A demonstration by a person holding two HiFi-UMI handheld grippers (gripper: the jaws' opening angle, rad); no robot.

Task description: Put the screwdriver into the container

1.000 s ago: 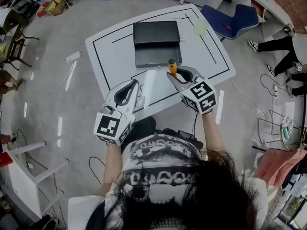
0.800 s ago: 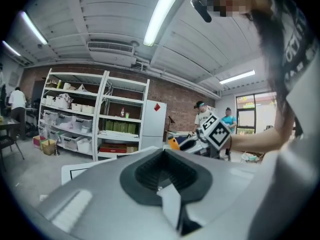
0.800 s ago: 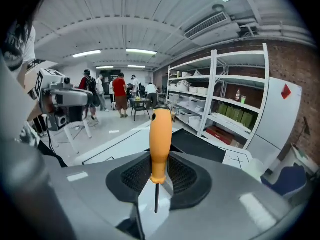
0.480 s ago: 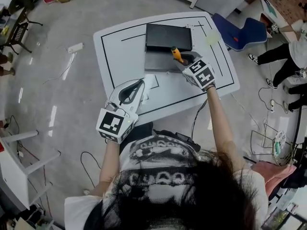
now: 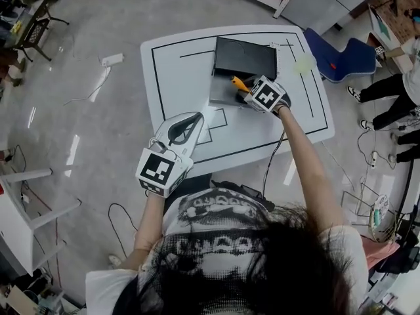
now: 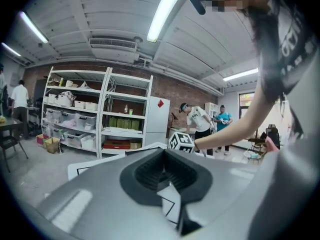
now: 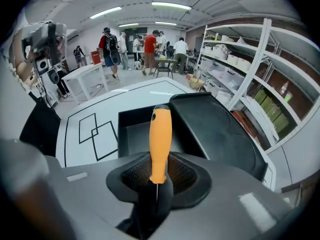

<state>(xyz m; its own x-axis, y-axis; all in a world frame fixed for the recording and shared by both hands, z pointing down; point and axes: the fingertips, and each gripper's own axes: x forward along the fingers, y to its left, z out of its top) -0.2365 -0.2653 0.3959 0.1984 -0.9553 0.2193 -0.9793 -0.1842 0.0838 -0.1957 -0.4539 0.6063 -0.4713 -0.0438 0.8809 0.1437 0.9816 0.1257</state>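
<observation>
My right gripper (image 5: 247, 95) is shut on a screwdriver (image 5: 239, 84) with an orange handle. It holds the tool over the near right part of the open black container (image 5: 222, 94). In the right gripper view the screwdriver (image 7: 160, 139) stands upright between the jaws of the right gripper (image 7: 157, 179), handle up and thin shaft down in the pads. The container's tray (image 7: 131, 131) lies just beyond it, with the flat black lid (image 7: 220, 129) to its right. My left gripper (image 5: 194, 119) hovers at the table's near edge, jaws together and empty. The same left gripper (image 6: 167, 184) holds nothing in its own view.
The white table (image 5: 177, 71) carries black outline markings and a pale green patch (image 5: 304, 63) at its right. A blue chair (image 5: 335, 54) stands beyond the far right corner, and a person's legs (image 5: 390, 100) are to the right. A power strip (image 5: 111, 59) lies on the floor at the left.
My right gripper has carried the screwdriver forward from the table's near edge to above the container. The left gripper has stayed near the front edge.
</observation>
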